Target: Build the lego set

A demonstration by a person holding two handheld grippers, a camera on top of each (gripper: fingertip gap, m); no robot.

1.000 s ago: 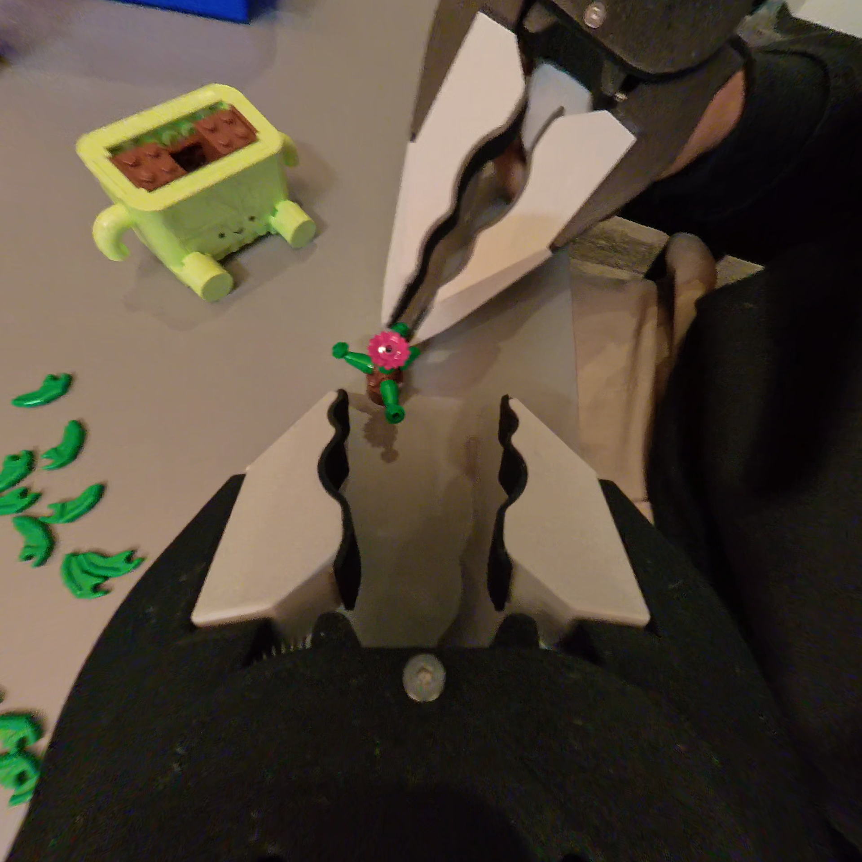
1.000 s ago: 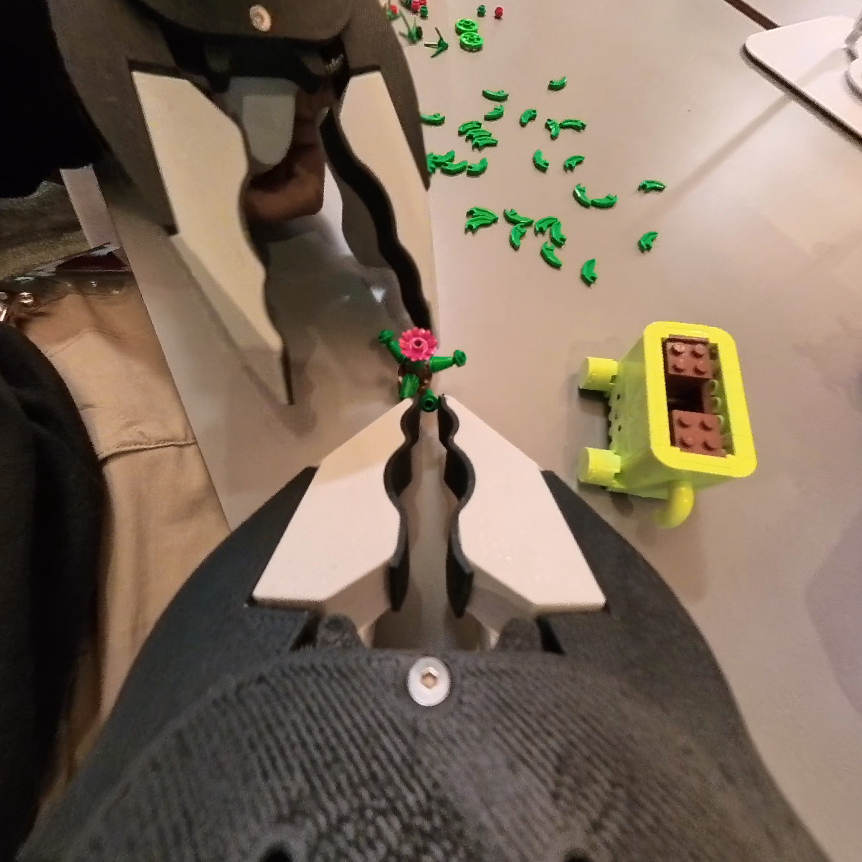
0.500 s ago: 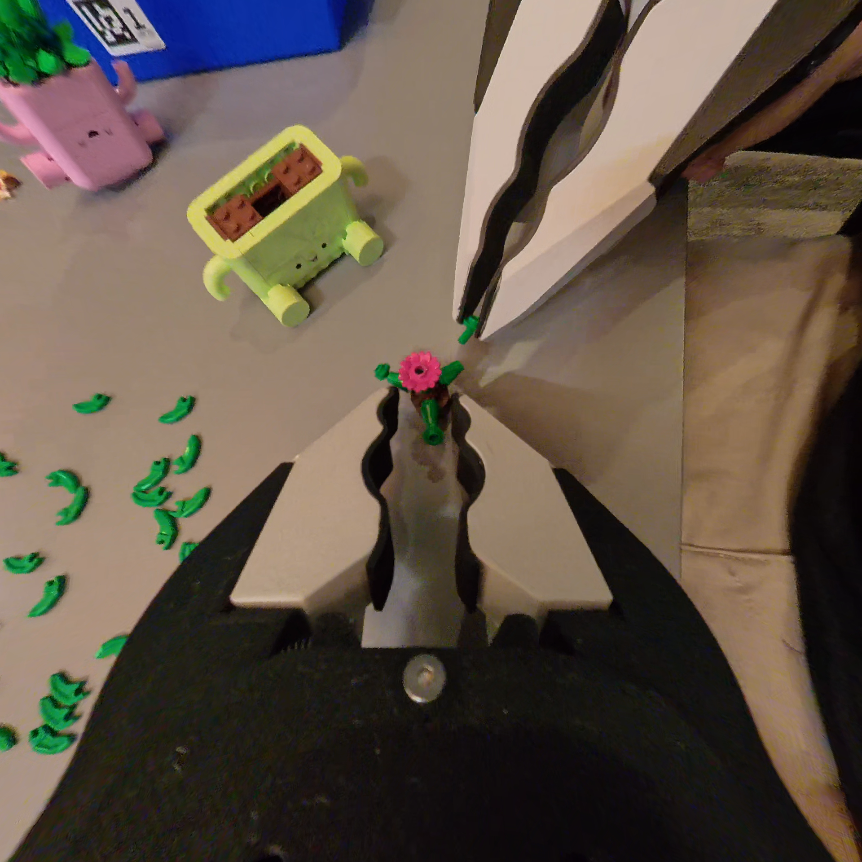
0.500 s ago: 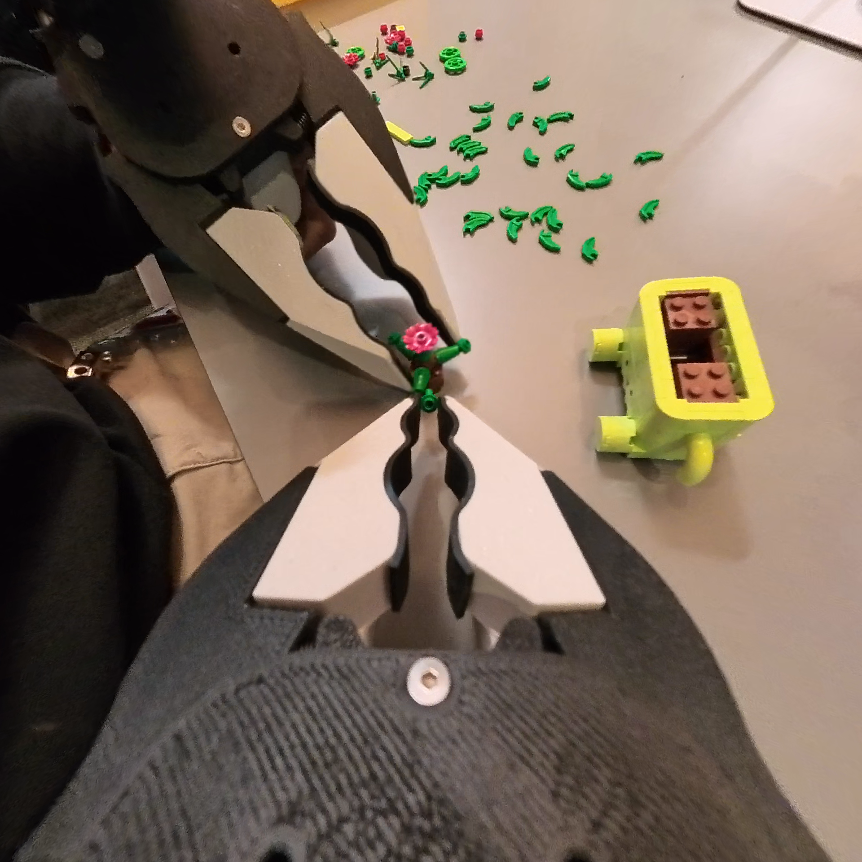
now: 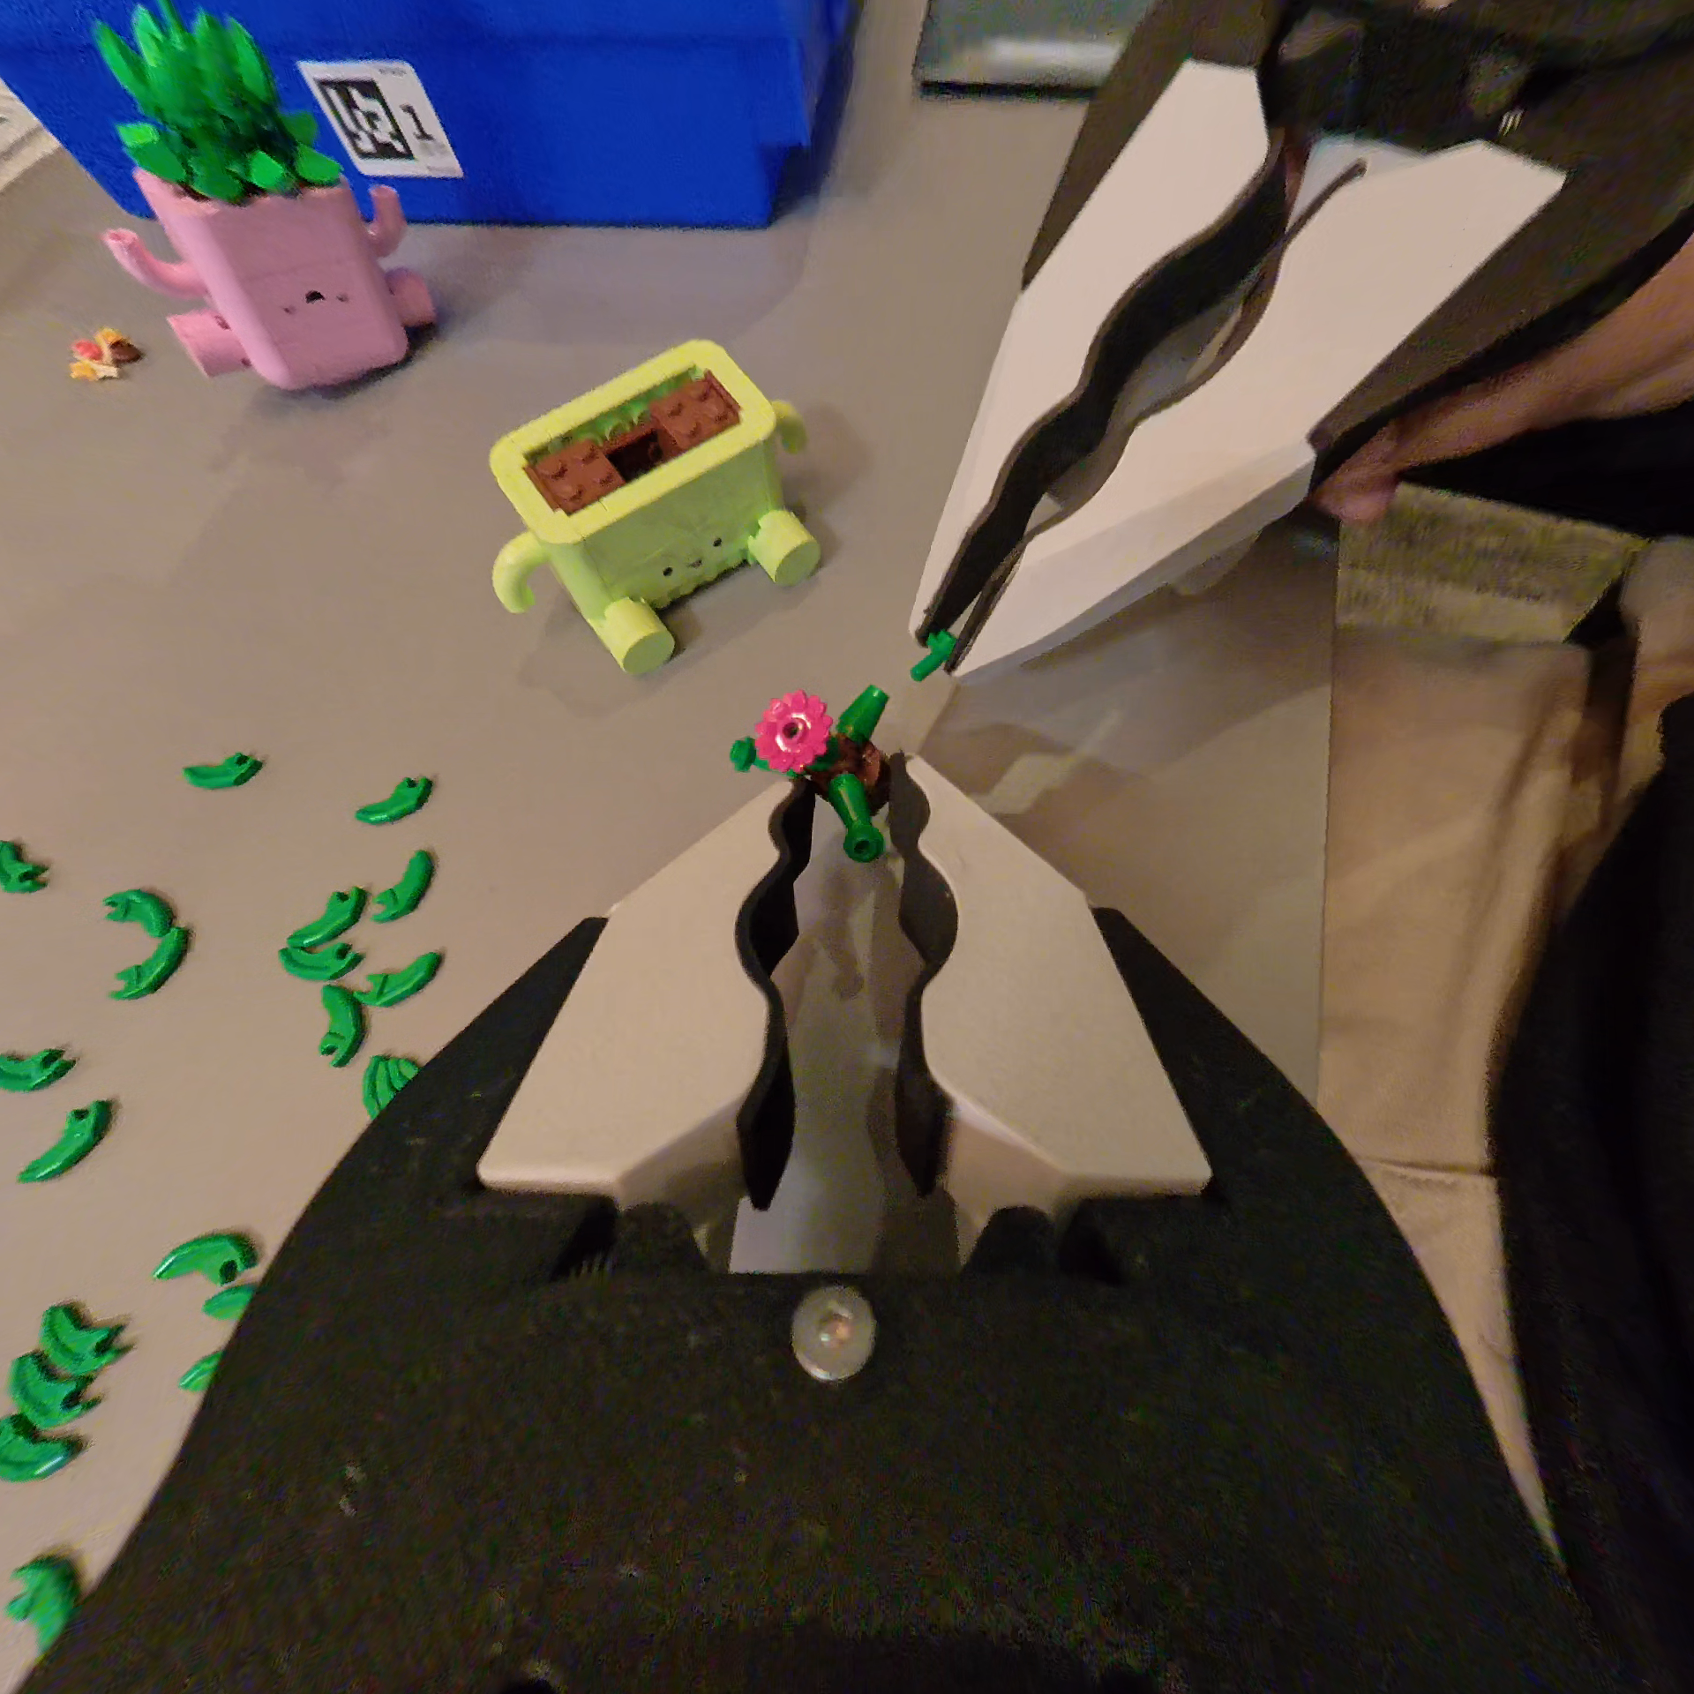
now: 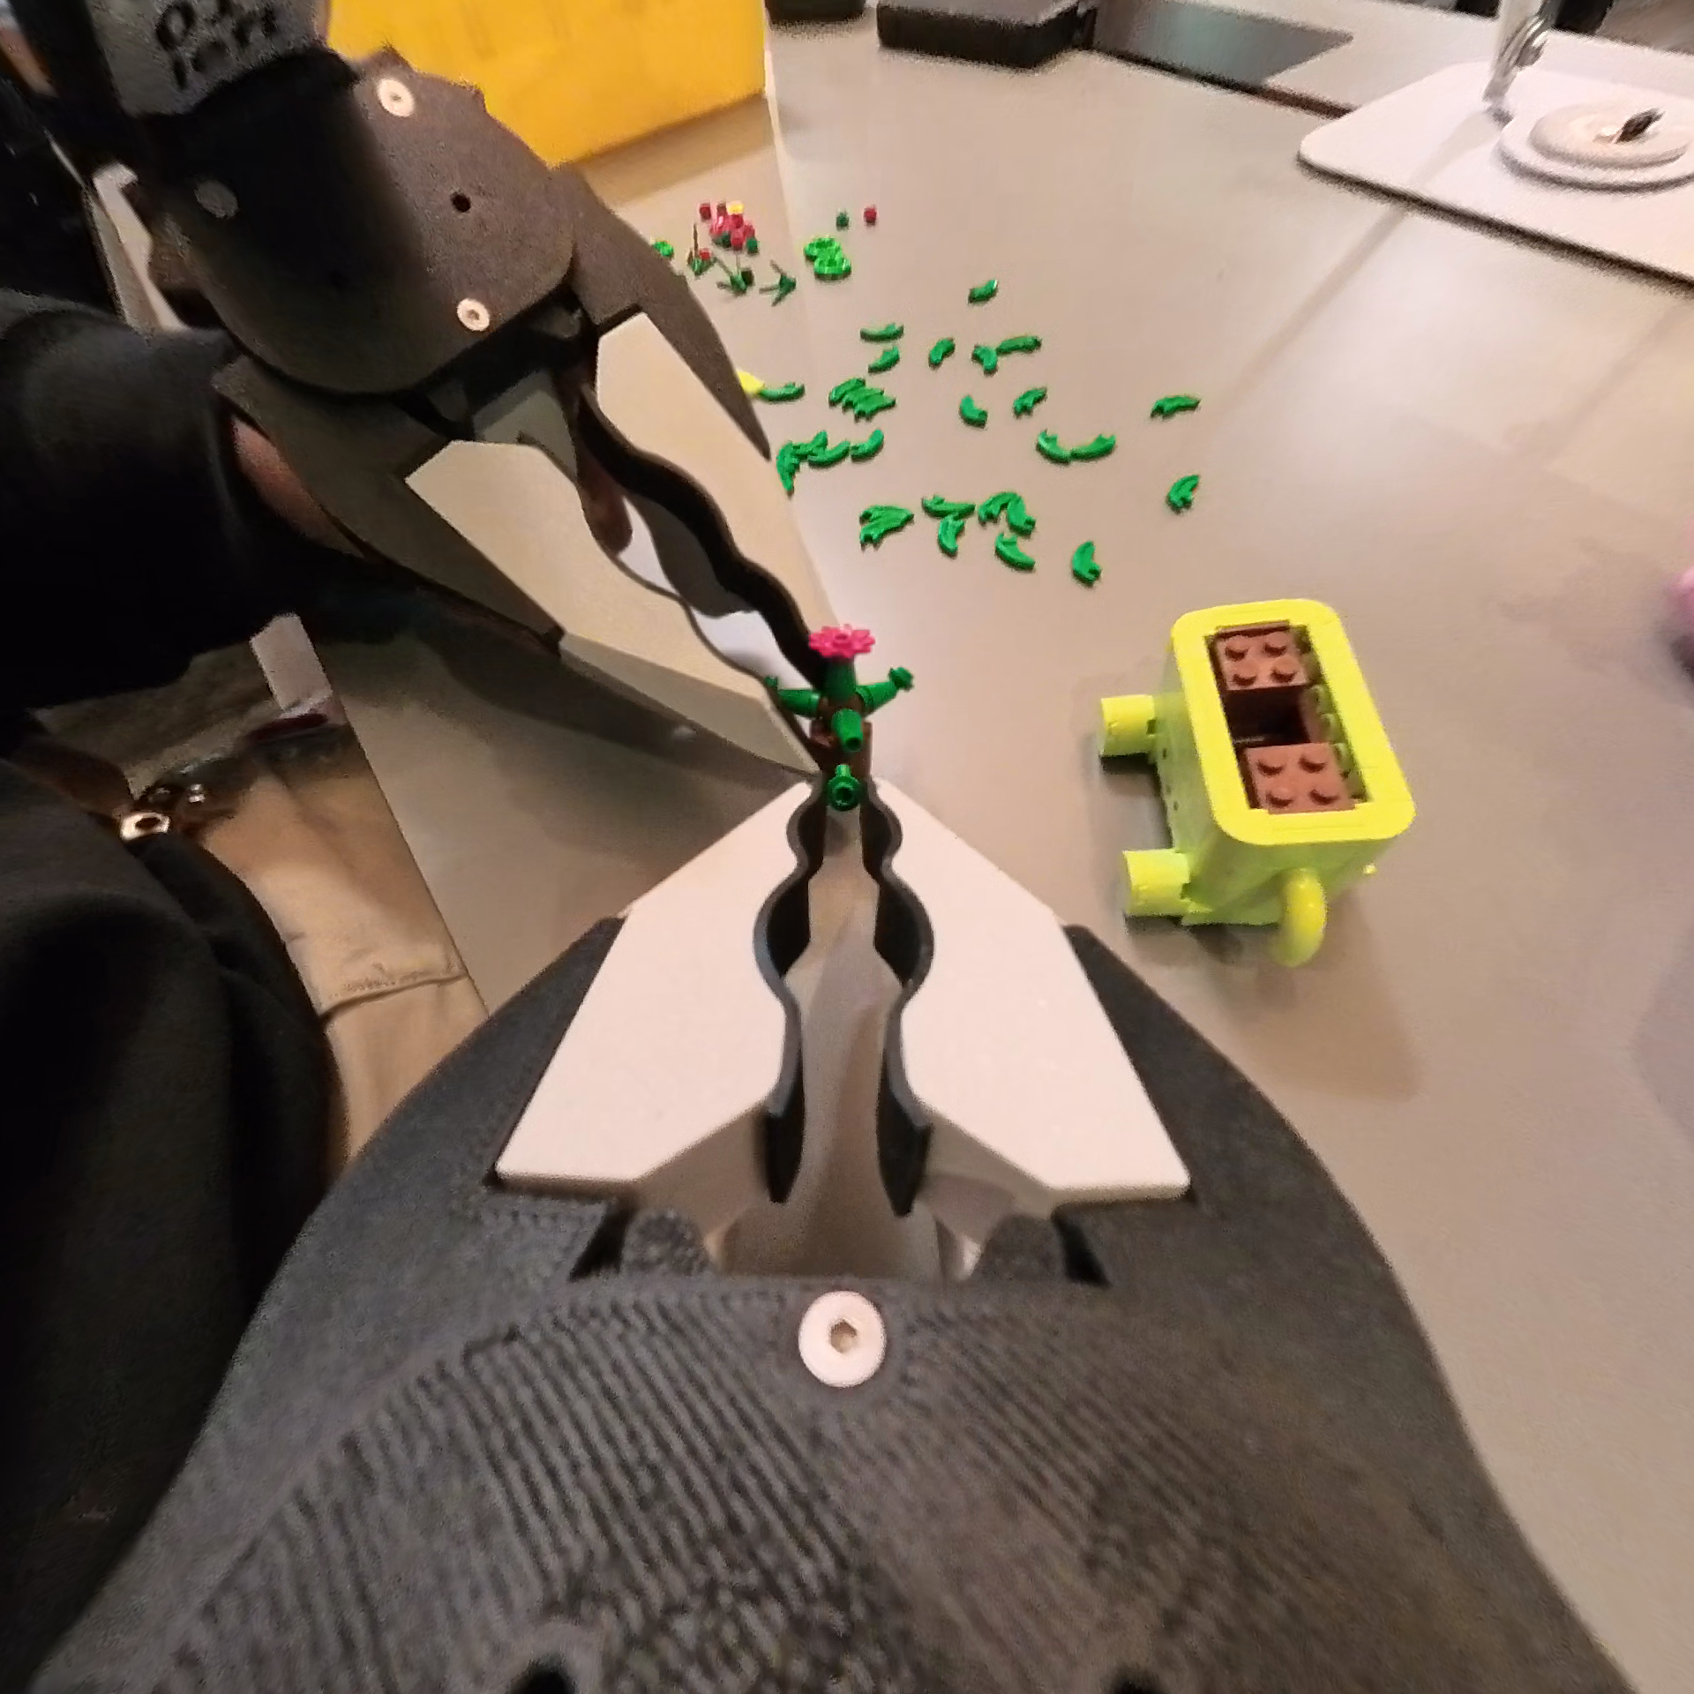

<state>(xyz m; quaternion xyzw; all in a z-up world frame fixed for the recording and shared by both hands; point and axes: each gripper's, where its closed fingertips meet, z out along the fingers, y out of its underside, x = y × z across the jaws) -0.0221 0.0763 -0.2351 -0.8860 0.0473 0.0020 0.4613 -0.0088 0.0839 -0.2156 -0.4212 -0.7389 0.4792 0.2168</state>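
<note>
Flower stem assembly (image 5: 830, 765), pink bloom on top: transferred within the last second to the left gripper (image 5: 848, 807), fingers pinching its brown base above the surface; right gripper (image 6: 839, 793), fingers pinching one small green piece (image 5: 932, 656), now apart, ready to fit it.

A blue bin (image 5: 587, 101) fills the left wrist view from eleven to twelve o'clock, a white tag (image 5: 380, 117) on its front. In the right wrist view a yellow box (image 6: 568, 69) sits at eleven o'clock; at one to two o'clock a white tray (image 6: 1430, 174) carries a round white dish (image 6: 1595, 137) on the grey table (image 6: 1375, 1054).
</note>
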